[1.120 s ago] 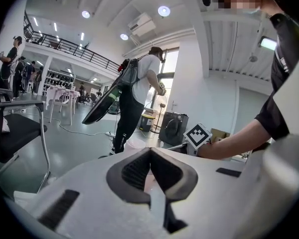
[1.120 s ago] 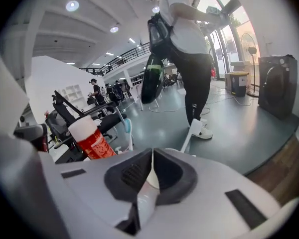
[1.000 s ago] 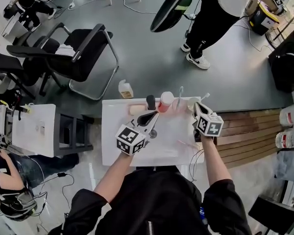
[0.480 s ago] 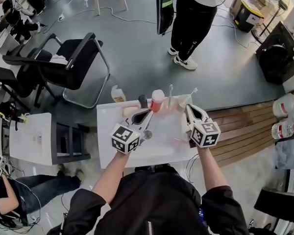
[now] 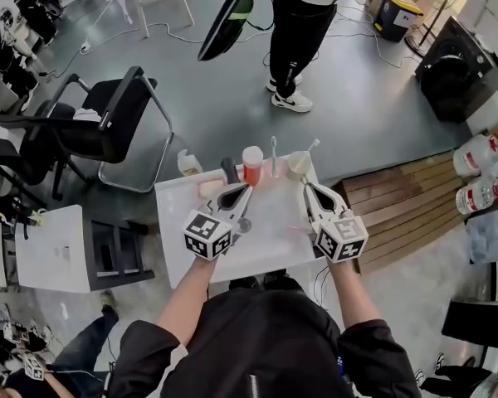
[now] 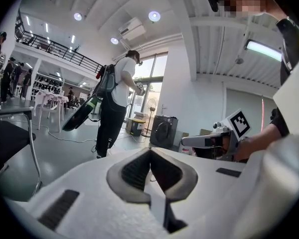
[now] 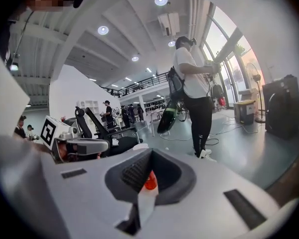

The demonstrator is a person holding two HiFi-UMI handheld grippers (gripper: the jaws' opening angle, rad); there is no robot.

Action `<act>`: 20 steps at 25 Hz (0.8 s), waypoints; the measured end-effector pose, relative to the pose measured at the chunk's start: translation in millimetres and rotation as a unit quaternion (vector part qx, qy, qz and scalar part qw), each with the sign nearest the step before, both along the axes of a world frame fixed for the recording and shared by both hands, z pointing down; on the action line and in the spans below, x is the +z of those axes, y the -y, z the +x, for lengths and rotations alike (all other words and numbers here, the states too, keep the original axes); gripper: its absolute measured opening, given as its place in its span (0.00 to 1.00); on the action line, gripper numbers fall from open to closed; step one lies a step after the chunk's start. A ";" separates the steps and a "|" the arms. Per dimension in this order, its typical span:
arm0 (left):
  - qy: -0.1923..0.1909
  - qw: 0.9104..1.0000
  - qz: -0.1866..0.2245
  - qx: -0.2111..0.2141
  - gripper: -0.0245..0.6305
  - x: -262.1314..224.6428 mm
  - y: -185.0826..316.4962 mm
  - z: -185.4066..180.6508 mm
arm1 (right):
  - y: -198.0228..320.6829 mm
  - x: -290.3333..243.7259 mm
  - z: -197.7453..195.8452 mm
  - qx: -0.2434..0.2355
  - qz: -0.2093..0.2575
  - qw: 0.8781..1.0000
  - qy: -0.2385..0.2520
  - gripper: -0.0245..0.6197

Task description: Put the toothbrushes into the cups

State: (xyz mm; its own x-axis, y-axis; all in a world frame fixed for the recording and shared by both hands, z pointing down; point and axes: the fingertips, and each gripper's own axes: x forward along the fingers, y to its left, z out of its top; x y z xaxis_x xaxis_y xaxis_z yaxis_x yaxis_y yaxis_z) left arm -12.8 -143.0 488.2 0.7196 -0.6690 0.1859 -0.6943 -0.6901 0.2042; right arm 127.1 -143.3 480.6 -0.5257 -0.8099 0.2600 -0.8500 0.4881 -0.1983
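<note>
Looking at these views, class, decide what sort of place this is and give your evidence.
Probably an open, industrial-style lab or workshop hall, not a bathroom. The evidence is a wide, bare grey floor, a black metal-framed office chair, and a railed upper gallery under round ceiling spotlights.

Three cups, two toothbrushes

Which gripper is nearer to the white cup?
Right. The right gripper ends just short of the white cup; the left gripper is off to its left, nearer the red cup.
</note>
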 end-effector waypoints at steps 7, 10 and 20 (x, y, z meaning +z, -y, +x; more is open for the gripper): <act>0.000 1.000 -0.008 0.012 0.04 8.9 -12.3 7.7 | -28.4 25.7 4.5 -0.023 -0.008 1.000 -0.018 0.05; -0.001 1.000 -0.019 0.020 0.04 18.0 -19.5 13.2 | -42.1 48.1 7.6 -0.028 -0.028 0.998 -0.042 0.05; 0.002 0.997 -0.065 0.037 0.04 57.7 -38.0 22.6 | -92.3 150.2 24.0 -0.048 -0.125 0.976 -0.171 0.05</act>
State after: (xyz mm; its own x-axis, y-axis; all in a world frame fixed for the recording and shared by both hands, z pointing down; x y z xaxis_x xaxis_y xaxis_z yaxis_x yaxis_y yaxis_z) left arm 9.8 -104.9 545.9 0.7654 -0.5836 0.2711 -0.6431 -0.7079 0.2920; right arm 151.2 -51.0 630.8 -0.4435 -0.6499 0.6172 -0.8406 0.5406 -0.0347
